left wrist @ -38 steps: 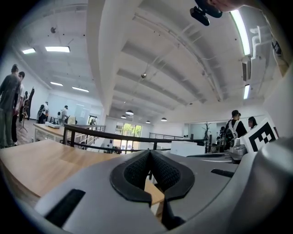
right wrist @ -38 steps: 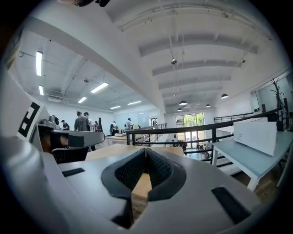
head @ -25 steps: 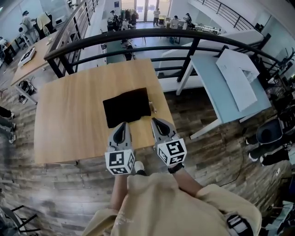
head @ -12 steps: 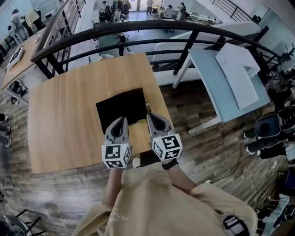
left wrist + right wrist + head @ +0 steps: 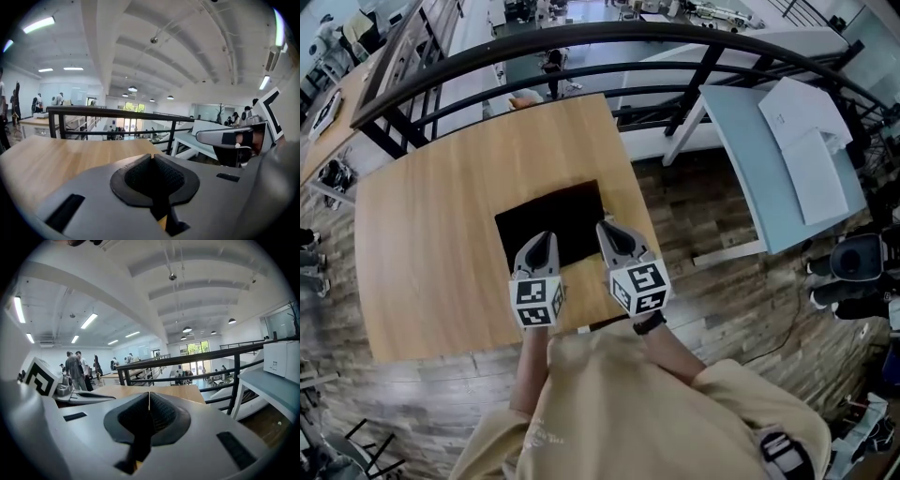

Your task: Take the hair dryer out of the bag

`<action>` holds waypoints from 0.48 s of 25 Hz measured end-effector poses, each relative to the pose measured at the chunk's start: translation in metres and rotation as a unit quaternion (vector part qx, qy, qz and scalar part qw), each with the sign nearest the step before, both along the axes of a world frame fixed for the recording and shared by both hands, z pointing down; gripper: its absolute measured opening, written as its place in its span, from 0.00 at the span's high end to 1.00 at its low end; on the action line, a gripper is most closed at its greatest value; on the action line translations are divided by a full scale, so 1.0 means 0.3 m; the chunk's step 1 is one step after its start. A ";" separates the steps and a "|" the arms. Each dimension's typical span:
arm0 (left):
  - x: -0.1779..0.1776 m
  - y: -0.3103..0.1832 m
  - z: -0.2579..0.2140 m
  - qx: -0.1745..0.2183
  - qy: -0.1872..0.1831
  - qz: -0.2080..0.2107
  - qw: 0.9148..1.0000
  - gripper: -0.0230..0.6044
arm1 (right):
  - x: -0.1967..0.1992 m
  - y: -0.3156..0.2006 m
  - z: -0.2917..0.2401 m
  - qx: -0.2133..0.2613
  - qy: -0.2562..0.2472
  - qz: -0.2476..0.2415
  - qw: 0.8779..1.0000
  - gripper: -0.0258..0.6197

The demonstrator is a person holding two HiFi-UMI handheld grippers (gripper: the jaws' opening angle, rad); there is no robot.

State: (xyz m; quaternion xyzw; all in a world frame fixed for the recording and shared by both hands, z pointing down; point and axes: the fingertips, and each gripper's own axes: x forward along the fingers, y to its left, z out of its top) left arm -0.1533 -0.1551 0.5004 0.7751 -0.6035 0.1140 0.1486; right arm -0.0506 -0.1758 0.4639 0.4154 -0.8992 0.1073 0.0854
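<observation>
A flat black bag (image 5: 551, 217) lies near the middle of the wooden table (image 5: 422, 234). No hair dryer shows in any view. In the head view both grippers are side by side at the bag's near edge. My left gripper (image 5: 546, 236) is shut, its tip over the bag's near left part. My right gripper (image 5: 602, 225) is also shut, at the bag's near right corner. In the left gripper view the left gripper (image 5: 152, 157) has its jaws closed with nothing between them. The right gripper view shows the right gripper (image 5: 149, 397) the same way. Both grey bodies hide the bag in those views.
A black railing (image 5: 581, 42) runs past the table's far edge. A light-blue table (image 5: 769, 178) with white sheets (image 5: 811, 131) stands to the right across a gap of wood floor (image 5: 694, 234). People stand at distant desks.
Both grippers have moved forward and down from the table's near edge to the bag's near edge. Both stayed shut. The bag has not moved.
</observation>
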 end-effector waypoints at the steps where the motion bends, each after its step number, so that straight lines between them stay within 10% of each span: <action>1: 0.003 -0.021 0.033 -0.012 0.005 0.002 1.000 0.94 | -0.001 -0.019 0.014 -0.004 0.000 0.000 1.000 0.94; 12: -0.016 -0.193 0.278 -0.087 -0.038 0.004 0.996 0.86 | -0.013 -0.165 0.184 -0.054 0.015 -0.001 0.998 0.94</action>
